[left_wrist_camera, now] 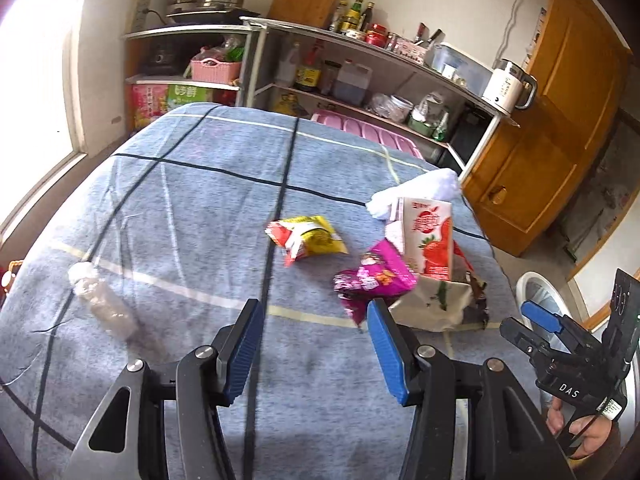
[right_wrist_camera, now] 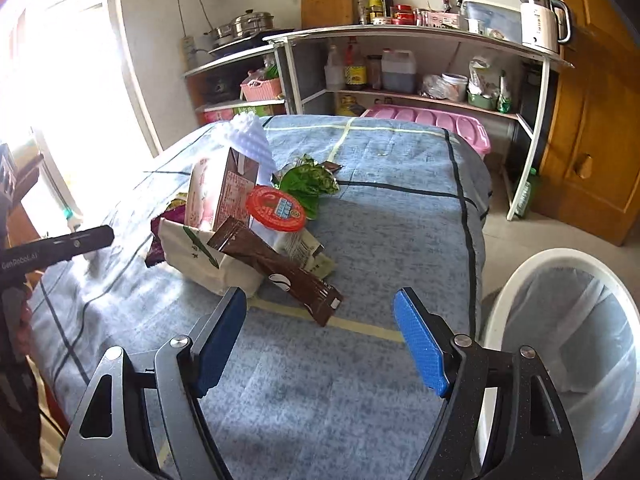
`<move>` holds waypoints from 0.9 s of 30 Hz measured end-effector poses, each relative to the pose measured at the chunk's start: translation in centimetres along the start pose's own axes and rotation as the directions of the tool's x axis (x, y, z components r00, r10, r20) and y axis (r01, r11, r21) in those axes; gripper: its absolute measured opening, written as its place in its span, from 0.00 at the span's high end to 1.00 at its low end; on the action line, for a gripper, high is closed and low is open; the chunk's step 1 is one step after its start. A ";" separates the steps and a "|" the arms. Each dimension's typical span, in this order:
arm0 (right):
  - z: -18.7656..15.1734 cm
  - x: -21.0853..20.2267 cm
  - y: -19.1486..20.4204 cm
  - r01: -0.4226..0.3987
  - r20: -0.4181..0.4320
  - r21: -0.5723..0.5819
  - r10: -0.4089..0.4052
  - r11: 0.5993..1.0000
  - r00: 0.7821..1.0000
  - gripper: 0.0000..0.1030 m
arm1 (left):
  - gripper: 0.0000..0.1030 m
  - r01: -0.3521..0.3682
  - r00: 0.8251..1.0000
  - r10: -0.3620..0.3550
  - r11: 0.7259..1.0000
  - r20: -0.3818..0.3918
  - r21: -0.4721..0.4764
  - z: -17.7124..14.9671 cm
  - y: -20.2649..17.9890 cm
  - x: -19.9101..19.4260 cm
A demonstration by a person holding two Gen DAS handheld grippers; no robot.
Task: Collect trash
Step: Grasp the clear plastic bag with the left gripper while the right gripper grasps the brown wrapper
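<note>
Trash lies on a table under a blue-grey checked cloth [left_wrist_camera: 180,208]. My left gripper [left_wrist_camera: 314,308] hangs open over the cloth with nothing between its pads. Ahead of it are a yellow snack packet [left_wrist_camera: 308,238], a magenta wrapper [left_wrist_camera: 374,276], a strawberry milk carton [left_wrist_camera: 430,236] and a beige paper bag [left_wrist_camera: 434,306]; a clear plastic bottle [left_wrist_camera: 102,304] lies at the left. My right gripper [right_wrist_camera: 320,296] is open too, just short of a brown sachet [right_wrist_camera: 280,272]. Behind that sit a red-lidded cup [right_wrist_camera: 276,208] and a green wrapper [right_wrist_camera: 308,182]. To its right stands a white lined bin [right_wrist_camera: 516,276].
Metal shelves [right_wrist_camera: 420,32] with bottles, jars, pots and a white kettle [right_wrist_camera: 540,20] line the far wall. A pink lidded tub [right_wrist_camera: 432,120] sits behind the table. A wooden cabinet [right_wrist_camera: 592,120] stands at the right and a bright window [right_wrist_camera: 60,80] at the left.
</note>
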State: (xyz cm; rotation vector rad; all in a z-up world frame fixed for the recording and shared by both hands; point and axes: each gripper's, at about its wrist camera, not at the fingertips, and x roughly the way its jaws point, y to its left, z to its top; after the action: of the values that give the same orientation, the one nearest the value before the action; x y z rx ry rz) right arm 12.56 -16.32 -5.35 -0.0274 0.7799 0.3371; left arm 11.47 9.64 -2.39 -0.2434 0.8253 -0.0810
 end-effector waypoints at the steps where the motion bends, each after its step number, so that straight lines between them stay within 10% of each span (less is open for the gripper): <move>1: 0.0 0.2 0.1 -0.002 -0.002 -0.008 0.002 1.000 1.000 0.34 | 0.48 -0.032 0.999 0.032 0.999 0.008 0.005 -0.1 0.6 -0.2; 6: 0.1 1.8 0.6 0.016 -0.034 -0.053 -0.018 0.998 0.999 0.40 | 0.47 -0.083 0.996 0.084 0.995 0.011 -0.060 -0.2 4.1 -0.4; 16: 0.2 2.1 0.9 0.042 -0.027 -0.076 -0.044 0.996 0.999 0.87 | 0.43 -0.178 0.984 0.179 0.965 -0.009 -0.190 -0.6 9.9 -0.3; 27: 0.1 1.5 1.0 0.025 -0.009 -0.038 -0.026 0.999 1.000 0.91 | 0.43 -0.253 0.967 0.253 0.934 -0.031 -0.254 -0.6 12.5 0.6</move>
State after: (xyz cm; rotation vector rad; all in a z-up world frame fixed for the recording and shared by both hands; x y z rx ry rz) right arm 13.27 -14.99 -6.20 -0.0745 0.7815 0.3278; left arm 11.17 21.56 -6.34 -0.3780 0.8591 0.2703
